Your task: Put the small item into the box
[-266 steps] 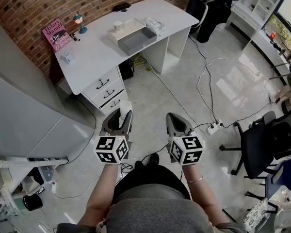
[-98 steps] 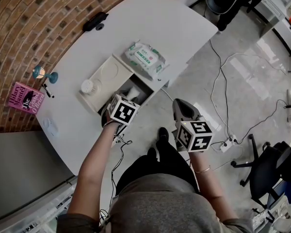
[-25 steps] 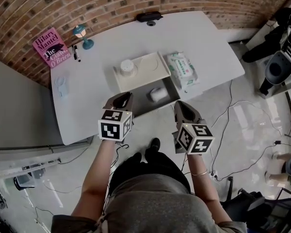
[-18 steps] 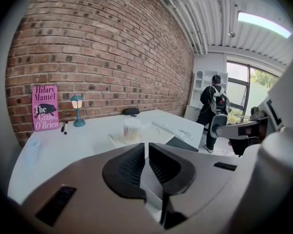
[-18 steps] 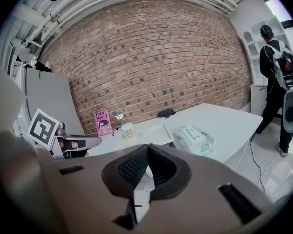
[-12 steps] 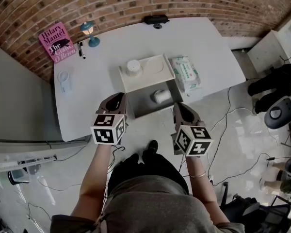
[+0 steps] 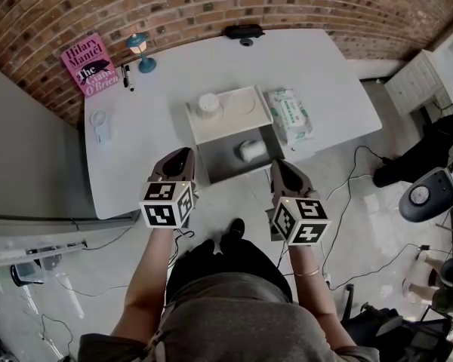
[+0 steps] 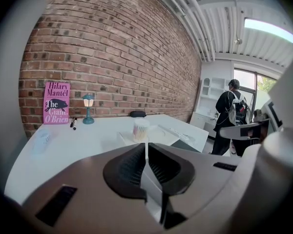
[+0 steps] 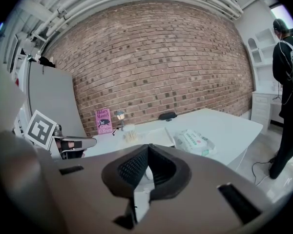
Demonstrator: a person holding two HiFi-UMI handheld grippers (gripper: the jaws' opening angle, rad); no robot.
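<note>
**Left gripper (image 7: pixel 183 155) back from box (image 7: pixel 217 163), item (image 7: pixel 251 151) inside**

Drawn back from over the box, where it reached a few seconds ago, the left gripper now hangs level with the right gripper (image 7: pixel 278 166), just off the near edge of the bench (image 7: pixel 143 149); both pairs of jaws are together with nothing between them, as each gripper view shows. The item, a small white roll, lies on the box's floor toward its right side, so the task looks done and the low, matched pose reads as a rest. The lid (image 7: pixel 240 111) lies flat just behind the box, probably parked there to keep the opening free; a jar (image 7: pixel 208 104) stands on the lid's left half; wipes (image 7: pixel 289 115) lie just to its right; a book (image 7: pixel 89 63) and a lamp (image 7: pixel 138 51) sit well apart at the far left corner.

What the item is cannot be told at this size; both gripper views lose most of the box behind their own bodies, and past the left jaws only the jar and the lid show clearly; the bench's front below the grippers is covered by the person's arms.
</note>
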